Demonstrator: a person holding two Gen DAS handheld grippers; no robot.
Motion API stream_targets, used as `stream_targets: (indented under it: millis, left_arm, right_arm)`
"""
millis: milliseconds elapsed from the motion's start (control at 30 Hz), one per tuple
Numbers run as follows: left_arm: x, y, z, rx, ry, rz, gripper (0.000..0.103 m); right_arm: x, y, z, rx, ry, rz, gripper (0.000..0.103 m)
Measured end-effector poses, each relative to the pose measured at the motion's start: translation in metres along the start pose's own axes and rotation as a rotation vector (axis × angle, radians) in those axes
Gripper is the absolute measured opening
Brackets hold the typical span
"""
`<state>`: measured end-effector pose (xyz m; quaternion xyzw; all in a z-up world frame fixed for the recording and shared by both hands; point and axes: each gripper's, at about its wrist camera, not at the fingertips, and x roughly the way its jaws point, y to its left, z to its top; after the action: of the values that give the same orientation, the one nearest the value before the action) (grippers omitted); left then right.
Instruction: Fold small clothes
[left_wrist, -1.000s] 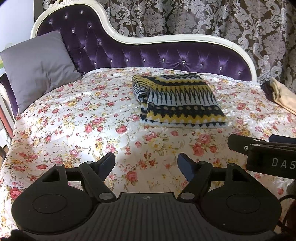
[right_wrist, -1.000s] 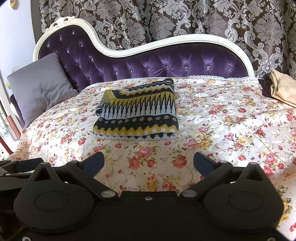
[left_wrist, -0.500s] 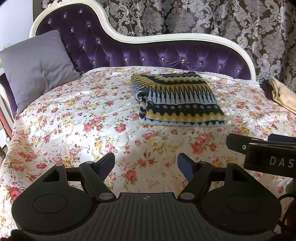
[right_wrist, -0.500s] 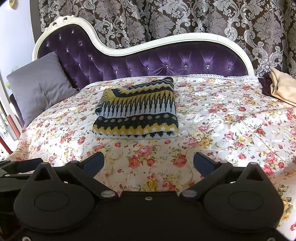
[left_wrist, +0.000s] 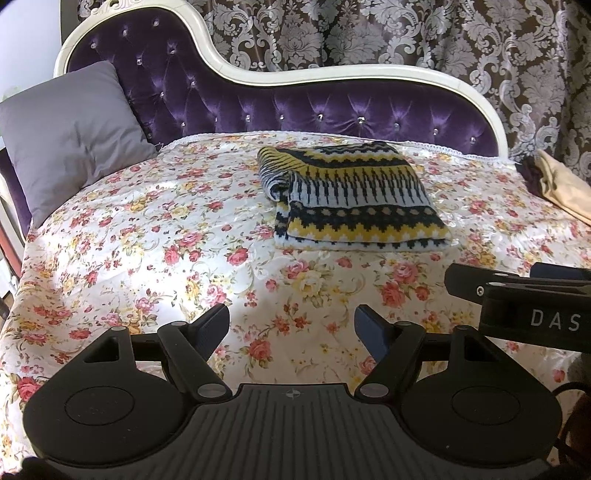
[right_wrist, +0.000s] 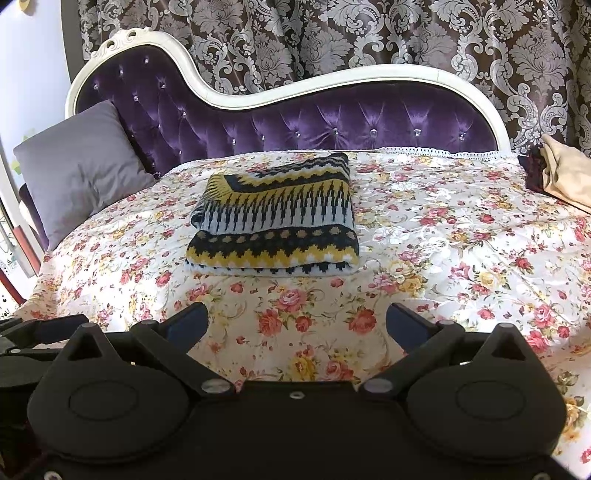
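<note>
Left wrist view alone shows "DAS" lettering on the right tool (left_wrist: 517, 295). Folded knit sweater (right_wrist: 275, 221), yellow-navy-white zigzag, lies mid-bed (right_wrist: 443, 258). Left tool (left_wrist: 291, 325), right tool: both agape, empty.

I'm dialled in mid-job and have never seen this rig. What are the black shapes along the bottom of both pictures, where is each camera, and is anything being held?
Each picture comes from a fisheye camera mounted on a hand-held two-finger gripper, looking forward along its fingers. The black shapes at the bottom are the gripper bodies. In the left wrist view the left gripper stands open with nothing between its fingers; the black bar at that picture's right edge is part of the right gripper. In the right wrist view the right gripper is also open and empty. Ahead lies a floral bedspread with a folded yellow, navy and white knit garment on it, touched by neither gripper. A grey pillow leans at the left, and a beige cloth lies at the far right.
</note>
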<state>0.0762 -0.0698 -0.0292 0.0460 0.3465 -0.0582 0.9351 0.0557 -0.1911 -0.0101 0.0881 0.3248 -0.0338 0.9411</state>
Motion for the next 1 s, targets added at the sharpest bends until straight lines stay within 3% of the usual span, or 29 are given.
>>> stream_targets:
  millis: [1000]
  left_arm:
    - [-0.0007, 0.0000, -0.0038, 0.017, -0.002, -0.002, 0.074]
  right_arm:
    - [0.0013, -0.0011, -0.0018, 0.008, 0.008, 0.000, 0.102]
